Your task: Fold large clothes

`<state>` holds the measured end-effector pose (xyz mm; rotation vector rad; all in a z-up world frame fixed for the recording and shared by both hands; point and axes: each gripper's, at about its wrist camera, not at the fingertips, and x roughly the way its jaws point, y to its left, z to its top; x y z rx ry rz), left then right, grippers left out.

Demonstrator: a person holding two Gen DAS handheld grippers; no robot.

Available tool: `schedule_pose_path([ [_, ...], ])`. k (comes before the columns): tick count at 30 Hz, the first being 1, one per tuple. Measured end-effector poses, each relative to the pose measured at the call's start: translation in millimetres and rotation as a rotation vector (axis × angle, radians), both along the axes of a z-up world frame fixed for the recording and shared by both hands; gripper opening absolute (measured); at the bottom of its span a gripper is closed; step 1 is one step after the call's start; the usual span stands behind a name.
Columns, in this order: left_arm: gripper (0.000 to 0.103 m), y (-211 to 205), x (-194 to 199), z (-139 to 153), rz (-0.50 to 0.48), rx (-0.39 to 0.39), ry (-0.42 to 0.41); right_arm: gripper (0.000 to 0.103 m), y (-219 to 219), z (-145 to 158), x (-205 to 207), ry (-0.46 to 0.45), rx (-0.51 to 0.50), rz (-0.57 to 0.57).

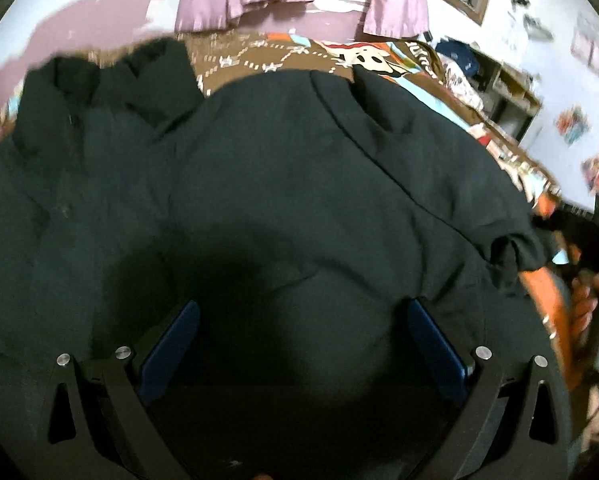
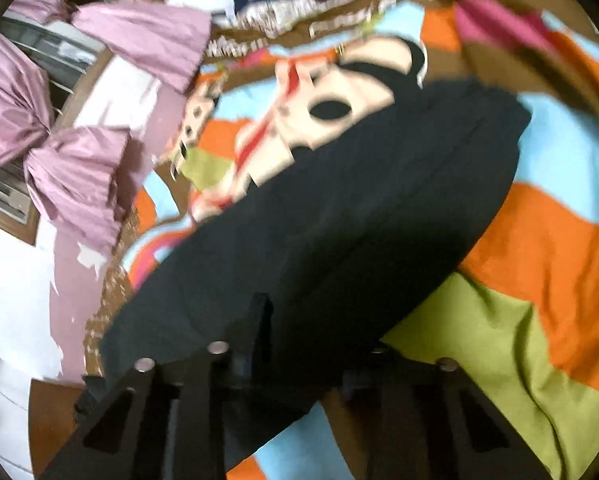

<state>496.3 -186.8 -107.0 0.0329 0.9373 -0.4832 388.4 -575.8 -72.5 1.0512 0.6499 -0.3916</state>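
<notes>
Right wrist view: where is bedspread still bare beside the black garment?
Bare bedspread lies right of the black garment: the orange, blue and green patches. A smaller patch shows above it, around the cartoon print. The left side is crowded by the purple curtains.

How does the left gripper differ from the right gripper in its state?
The left gripper has its jaws wide apart, with nothing between them, above the black garment. The right gripper appears shut on the garment's edge, its jaws hidden by cloth. Both are black and over the colourful bedspread.
</notes>
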Motion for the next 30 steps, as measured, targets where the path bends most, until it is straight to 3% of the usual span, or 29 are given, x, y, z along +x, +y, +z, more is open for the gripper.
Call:
schedule_pose_path([
  [3,0.101,10,1,3,0.006,-0.021,0.038,0.013,13,34,-4,-0.054,-0.129,-0.002],
  [7,0.101,31,-8,19,0.028,-0.021,0.046,0.009,56,102,7,-0.147,-0.431,0.054],
  [11,0.101,80,-32,54,0.068,-0.069,0.024,0.009,146,159,27,-0.270,-0.745,0.250],
  [14,0.101,115,-48,74,0.104,-0.099,0.004,0.009,225,174,41,-0.335,-0.915,0.463],
  [17,0.101,170,-69,92,0.172,-0.149,-0.018,0.009,318,161,45,-0.371,-1.105,0.774],
  [19,0.101,192,-76,100,0.200,-0.178,-0.014,0.009,368,143,38,-0.367,-1.171,0.983],
  [24,0.101,261,-95,111,0.273,-0.301,0.002,0.010,447,66,19,-0.202,-1.309,1.401],
  [26,0.101,273,-98,118,0.290,-0.329,0.006,0.023,459,29,12,-0.073,-1.347,1.522],
  [27,0.101,281,-101,118,0.300,-0.347,0.006,0.037,460,18,7,-0.052,-1.372,1.538],
  [29,0.101,292,-105,119,0.307,-0.375,0.015,0.049,455,13,-7,-0.095,-1.450,1.484],
  [30,0.101,296,-106,118,0.307,-0.387,0.023,0.063,448,16,-12,-0.108,-1.437,1.467],
])
